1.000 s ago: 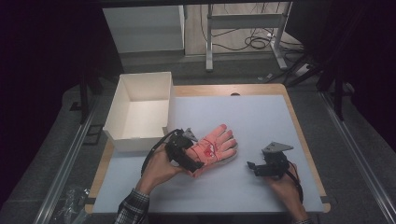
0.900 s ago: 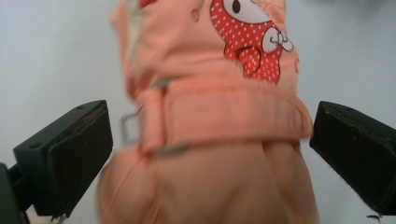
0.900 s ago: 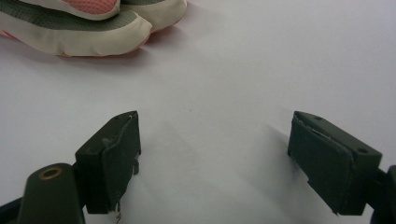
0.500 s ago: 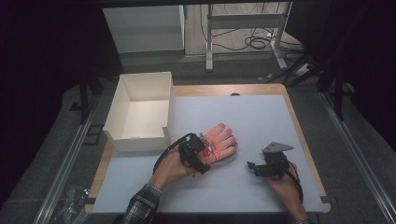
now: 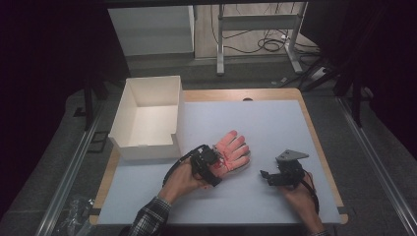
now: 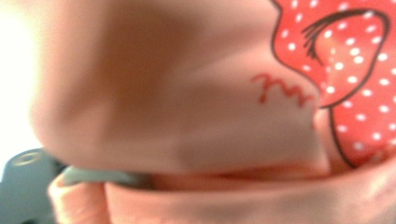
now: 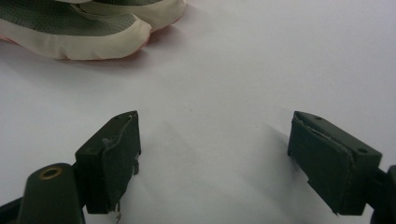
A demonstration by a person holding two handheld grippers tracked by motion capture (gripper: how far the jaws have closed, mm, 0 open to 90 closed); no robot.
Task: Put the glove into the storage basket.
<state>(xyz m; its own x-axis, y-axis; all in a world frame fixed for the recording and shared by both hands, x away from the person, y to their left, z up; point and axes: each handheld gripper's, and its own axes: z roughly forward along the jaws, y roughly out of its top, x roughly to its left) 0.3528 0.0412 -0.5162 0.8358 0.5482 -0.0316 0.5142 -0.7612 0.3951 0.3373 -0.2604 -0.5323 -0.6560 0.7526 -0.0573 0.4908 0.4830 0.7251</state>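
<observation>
A pink glove (image 5: 232,150) with a red dotted print lies flat, fingers spread, on the pale mat near its middle. My left gripper (image 5: 216,164) sits on the glove's cuff end, the hand behind it. In the left gripper view, glove fabric (image 6: 187,93) bunches right up against the camera and folds over one grey jaw at the lower left, so it looks shut on the cloth. My right gripper (image 5: 268,176) rests on the mat to the glove's right, jaws wide apart and empty (image 7: 215,154). The glove's fingertips (image 7: 93,32) show at the top left of the right gripper view.
An open white box (image 5: 147,118) stands at the mat's back left corner, just beyond the glove. The pale mat (image 5: 255,123) lies on a wooden table. Metal stand legs and cables are on the floor behind.
My left gripper has slid forward and right onto the glove's cuff. The right gripper and the glove have stayed in place.
</observation>
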